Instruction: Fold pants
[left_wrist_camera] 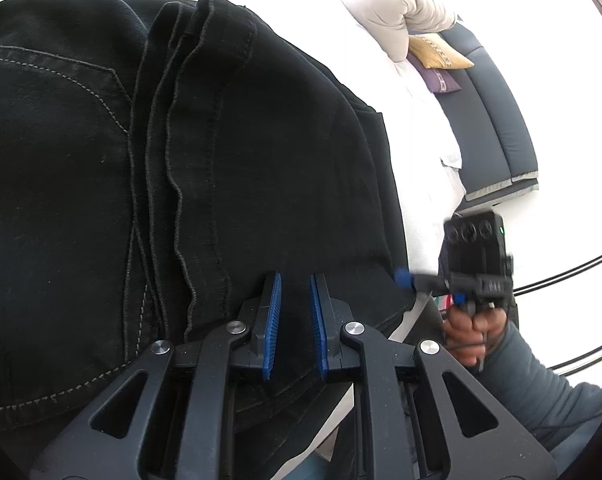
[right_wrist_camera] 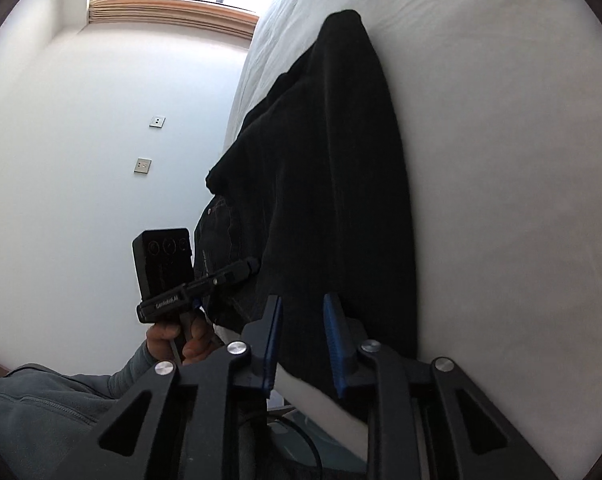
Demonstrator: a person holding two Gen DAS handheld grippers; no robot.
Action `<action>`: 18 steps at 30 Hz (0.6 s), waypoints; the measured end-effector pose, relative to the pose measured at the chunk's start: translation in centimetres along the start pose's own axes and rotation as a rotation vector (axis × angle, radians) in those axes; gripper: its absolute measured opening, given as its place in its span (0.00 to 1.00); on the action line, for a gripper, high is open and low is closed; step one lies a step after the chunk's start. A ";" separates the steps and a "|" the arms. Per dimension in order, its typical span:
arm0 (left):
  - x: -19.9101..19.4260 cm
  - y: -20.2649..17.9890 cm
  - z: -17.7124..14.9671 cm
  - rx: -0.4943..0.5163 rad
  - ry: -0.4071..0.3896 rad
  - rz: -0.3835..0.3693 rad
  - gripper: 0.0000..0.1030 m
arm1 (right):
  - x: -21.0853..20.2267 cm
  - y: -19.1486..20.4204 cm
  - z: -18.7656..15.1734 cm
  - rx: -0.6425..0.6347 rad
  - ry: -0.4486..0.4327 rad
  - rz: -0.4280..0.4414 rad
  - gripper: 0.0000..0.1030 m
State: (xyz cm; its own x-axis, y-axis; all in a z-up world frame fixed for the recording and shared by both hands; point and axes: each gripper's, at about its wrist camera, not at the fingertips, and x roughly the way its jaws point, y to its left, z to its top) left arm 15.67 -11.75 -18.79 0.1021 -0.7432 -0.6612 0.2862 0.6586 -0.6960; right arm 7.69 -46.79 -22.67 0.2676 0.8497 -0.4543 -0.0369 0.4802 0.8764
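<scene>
While the white bed (right_wrist_camera: pixel 501 160) carries the black pants (left_wrist_camera: pixel 181 160) folded over near its edge, hems and seams stacked on top, a grey headboard (left_wrist_camera: pixel 497 120) with pillows (left_wrist_camera: pixel 401 20) sits beyond. Left tool (left_wrist_camera: pixel 295 292) has blue pads nearly closed with pants fabric between them; a hand (right_wrist_camera: pixel 181 340) in a grey sleeve holds it. Right tool (right_wrist_camera: pixel 301 312) stands narrowly parted over the pants' edge, and whether it pinches cloth I cannot tell.
</scene>
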 end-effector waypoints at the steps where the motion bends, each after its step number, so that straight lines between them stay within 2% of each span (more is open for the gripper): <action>1: -0.2 0.2 0.0 -0.002 -0.003 0.000 0.14 | -0.3 0.1 -0.7 0.005 0.002 -0.002 0.23; 3: -0.3 0.3 -0.3 0.004 -0.008 0.006 0.14 | -1.0 0.8 -2.2 0.006 0.018 -0.019 0.23; 6: -1.2 0.4 -0.5 0.012 -0.019 0.019 0.14 | -0.5 2.1 -5.1 -0.017 0.096 -0.064 0.26; 8: -2.3 0.2 -0.8 0.024 -0.037 0.051 0.14 | 0.0 2.7 -6.8 -0.028 0.117 -0.062 0.26; 11: -5.5 -1.1 -1.6 0.071 -0.097 0.068 0.14 | 0.3 4.6 -8.1 -0.056 0.075 -0.021 0.26; 14: -10.7 -0.7 -2.9 0.067 -0.189 0.099 0.17 | 1.1 7.5 -7.0 -0.107 0.022 0.020 0.26; 15: -12.5 -0.1 -3.6 0.046 -0.223 0.117 0.23 | 1.4 8.6 -6.2 -0.130 0.012 0.027 0.28; 16: -14.6 1.0 -4.7 0.007 -0.265 0.142 0.57 | 1.9 9.6 -5.3 -0.152 0.003 0.038 0.31; 17: -16.4 2.1 -5.9 -0.036 -0.317 0.163 0.96 | 2.5 10.6 -4.4 -0.171 -0.002 0.053 0.33; 18: -18.2 3.1 -7.1 -0.077 -0.376 0.174 0.99 | 3.2 11.8 -3.4 -0.194 -0.008 0.072 0.40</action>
State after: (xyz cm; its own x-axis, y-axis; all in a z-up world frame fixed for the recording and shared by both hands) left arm 7.97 4.64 -10.86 0.4874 -0.6022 -0.6322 0.1634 0.7742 -0.6115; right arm 4.86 -37.69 -14.34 0.2653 0.8818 -0.3898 -0.2407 0.4521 0.8589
